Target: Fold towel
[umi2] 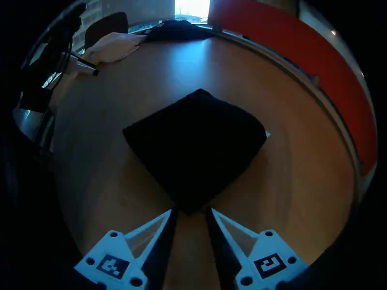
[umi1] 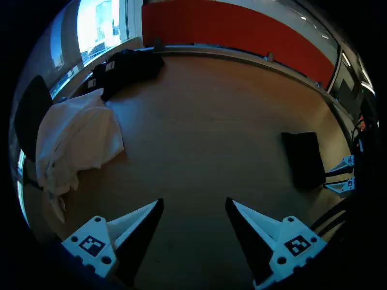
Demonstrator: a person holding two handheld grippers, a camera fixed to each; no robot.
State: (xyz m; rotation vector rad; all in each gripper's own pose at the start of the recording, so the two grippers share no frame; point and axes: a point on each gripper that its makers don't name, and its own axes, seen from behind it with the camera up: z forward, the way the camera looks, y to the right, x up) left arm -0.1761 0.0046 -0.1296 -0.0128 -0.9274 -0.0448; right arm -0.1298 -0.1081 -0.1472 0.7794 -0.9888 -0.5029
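On the desk [umi2: 300, 159] lies the dark towel [umi2: 196, 145], seemingly folded square — its near corner at the tips of the right gripper [umi2: 191, 212], fingers narrowly apart. Well away from the towel hovers the left gripper [umi1: 193, 203], wide apart. Better to catch all layers before closing.

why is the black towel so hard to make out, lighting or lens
In the right gripper view the folded black towel is underexposed, a flat dark shape with no fold detail, while daylight puts a pale sheen on the table. In the left gripper view the window is blown out and the fisheye bends the table's far edge.
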